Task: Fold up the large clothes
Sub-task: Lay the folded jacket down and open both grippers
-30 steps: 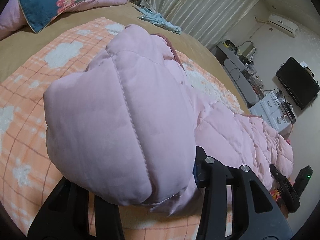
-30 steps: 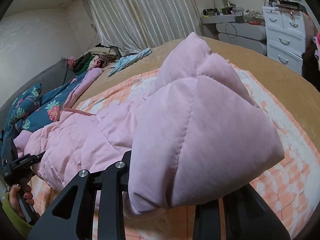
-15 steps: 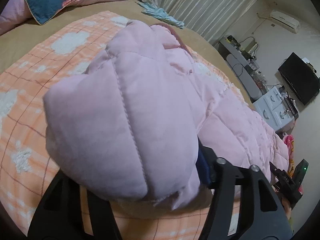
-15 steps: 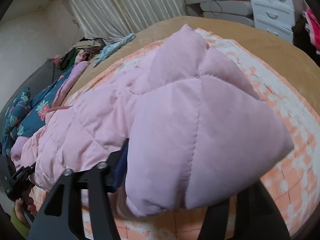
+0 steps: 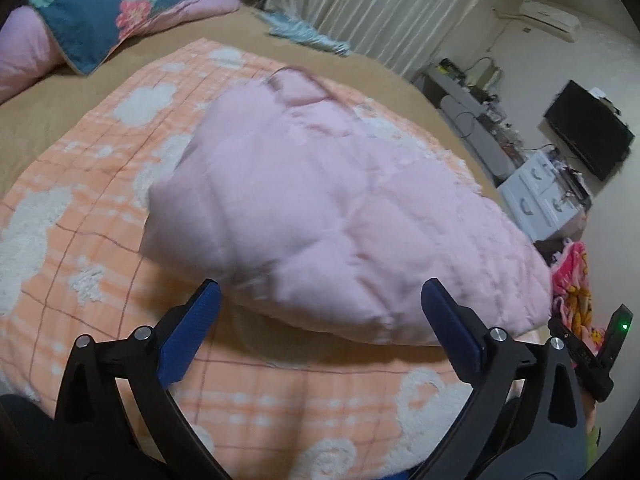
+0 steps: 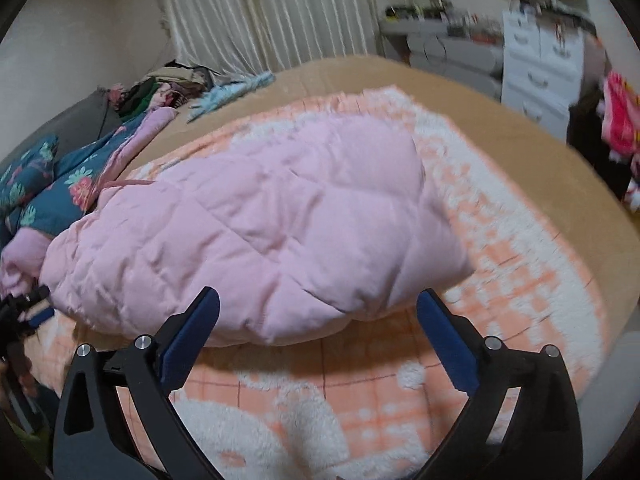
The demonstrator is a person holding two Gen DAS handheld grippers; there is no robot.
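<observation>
A pink quilted jacket (image 5: 340, 216) lies folded over on the orange-and-white blanket (image 5: 80, 240) of a bed. My left gripper (image 5: 320, 304) hovers just short of the jacket's near edge. Its jaws are opening wide and nothing sits between the blue pads (image 5: 192, 328). The right wrist view shows the same jacket (image 6: 256, 224) from its other end. My right gripper (image 6: 318, 308) is likewise pulled back from the near hem, its jaws opening wide with no cloth between them. The right gripper's black body (image 5: 592, 356) also shows at the left wrist view's right edge.
A floral teal quilt (image 5: 100, 12) and a pile of clothes (image 6: 168, 84) lie at the bed's far side. A light blue garment (image 5: 304, 36) rests near the curtain. White drawers (image 6: 536, 76), a desk and a dark screen (image 5: 588, 132) stand beyond the bed.
Both grippers let go of the jacket's puffy ends and opened wide. The raised ends dropped flat onto the blanket, and both grippers drew back from the jacket.
</observation>
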